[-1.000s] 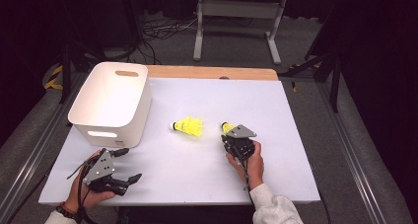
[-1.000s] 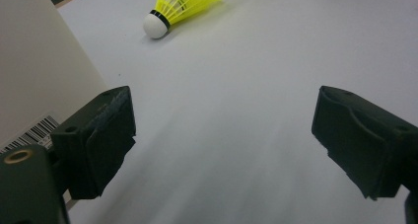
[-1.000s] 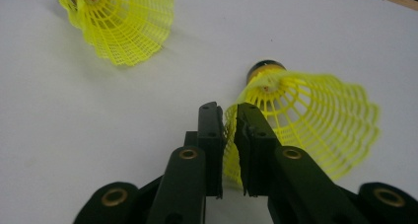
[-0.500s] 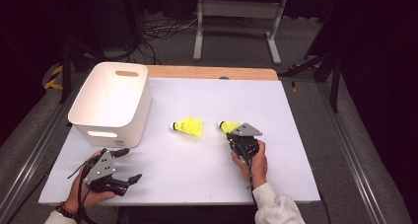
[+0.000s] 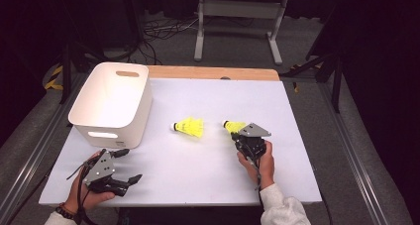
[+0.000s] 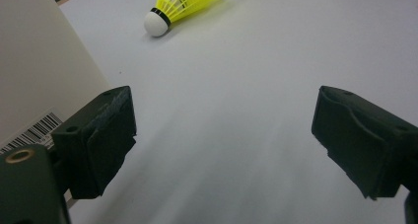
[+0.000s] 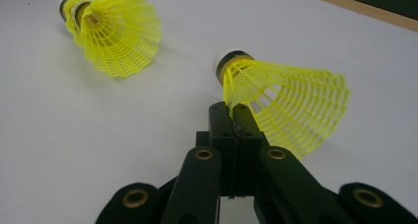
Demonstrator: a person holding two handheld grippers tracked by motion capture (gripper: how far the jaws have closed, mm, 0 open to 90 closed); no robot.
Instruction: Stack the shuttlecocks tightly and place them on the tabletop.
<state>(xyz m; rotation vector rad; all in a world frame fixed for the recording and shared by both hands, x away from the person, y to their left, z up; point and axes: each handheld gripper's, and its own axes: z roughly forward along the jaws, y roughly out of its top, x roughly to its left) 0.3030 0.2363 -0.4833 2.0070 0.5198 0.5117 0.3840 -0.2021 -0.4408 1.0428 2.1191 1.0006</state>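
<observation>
High view first: compared with a second ago, the right gripper (image 5: 236, 134) has slid a bit to the right and the held shuttlecock (image 5: 233, 126) went along with it, so the gap to the loose shuttlecock (image 5: 189, 127) got wider. The left gripper (image 5: 125, 164) hasn't budged. The right hand (image 5: 258, 160) comes up from the bottom edge, gripper pointing away from the person and slightly left. The left hand sits near the front left corner of the table (image 5: 198, 170), gripper aimed right, just in front of the white bin (image 5: 112, 102).

Left gripper view: jaws spread wide with nothing between them, bare table underneath. The loose shuttlecock (image 6: 185, 4) lies well ahead, cork end toward the bin wall (image 6: 34, 71).

Right gripper view: jaws pinched fully together on the skirt edge of the held shuttlecock (image 7: 281, 103), right behind its cork. The cork points away and the skirt fans off to the right of the jaws. The loose shuttlecock (image 7: 113, 29) lies apart, up left.
</observation>
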